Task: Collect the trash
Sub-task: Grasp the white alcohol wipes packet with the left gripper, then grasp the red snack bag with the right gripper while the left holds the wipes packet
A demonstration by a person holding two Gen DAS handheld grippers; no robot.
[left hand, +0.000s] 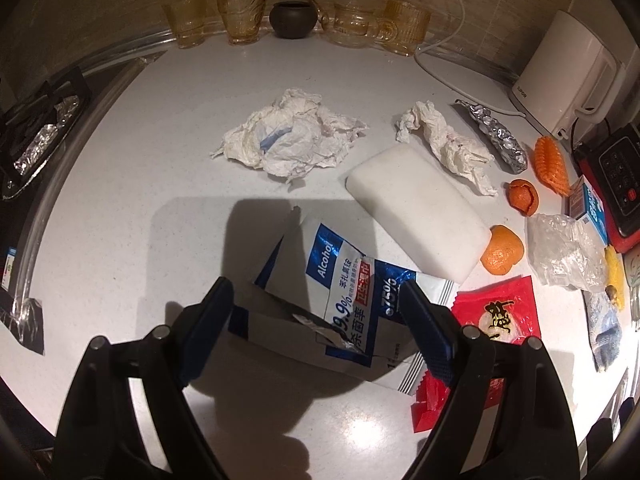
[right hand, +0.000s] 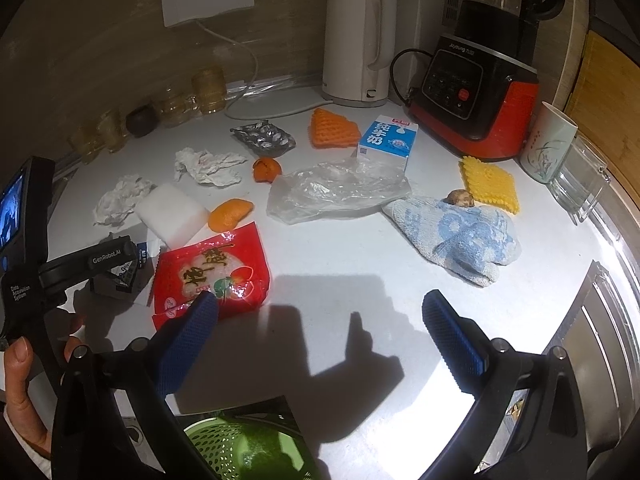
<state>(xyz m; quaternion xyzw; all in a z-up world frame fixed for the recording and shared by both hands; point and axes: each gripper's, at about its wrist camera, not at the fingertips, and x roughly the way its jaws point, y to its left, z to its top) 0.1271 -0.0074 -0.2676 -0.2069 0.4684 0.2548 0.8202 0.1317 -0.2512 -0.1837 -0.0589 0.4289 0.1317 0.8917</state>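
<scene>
Wipes packet [left hand: 344, 280] lies between spread left hand-held gripper [left hand: 316, 320].

Two crumpled tissues [left hand: 290, 132] [left hand: 444, 140], two orange peels [left hand: 502, 254] [left hand: 522, 196], four amber glasses [left hand: 188, 24] [left hand: 242, 14] [left hand: 354, 24] [left hand: 404, 26], one milk carton [right hand: 388, 142].

The left wrist view looks steeply down, close over the alcohol wipe packet [left hand: 344, 280], facing the counter's [left hand: 120, 184] back edge. The right wrist view sits higher and farther back, facing the back right corner. Both share the red wrapper [right hand: 212, 272] and the white kettle [left hand: 560, 76].
</scene>
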